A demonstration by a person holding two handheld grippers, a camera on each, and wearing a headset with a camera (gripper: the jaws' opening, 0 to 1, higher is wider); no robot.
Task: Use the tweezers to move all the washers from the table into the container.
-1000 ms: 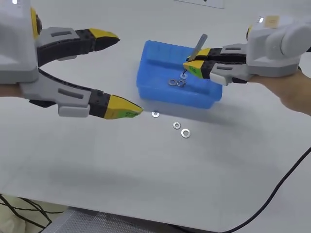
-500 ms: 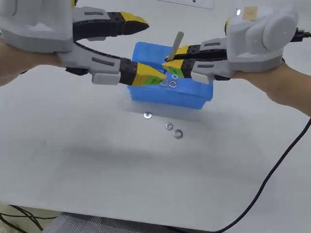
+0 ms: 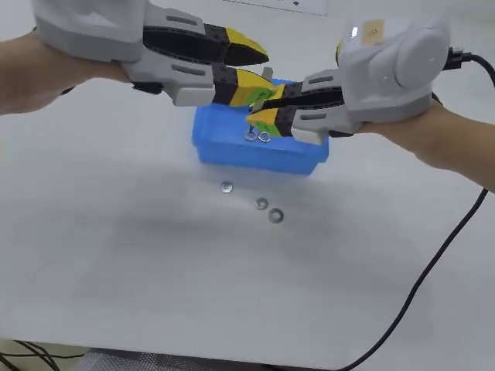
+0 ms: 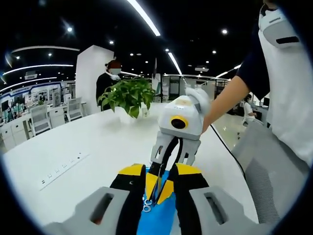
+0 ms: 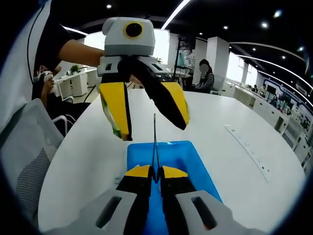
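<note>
Holding the tweezers [image 5: 155, 142] clenched over the container [image 3: 232, 151], likely for a drop, the right gripper [image 3: 259, 116] faces the left gripper [image 3: 261, 71], its jaws released; three washers [image 3: 261, 204] wait on the tabletop [image 3: 155, 255] beside the container.

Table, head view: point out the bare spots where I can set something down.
Free: the wide near stretch of table below the three washers, left of the cable. Crowded: the blue container, under left tongs and right tongs.
</note>
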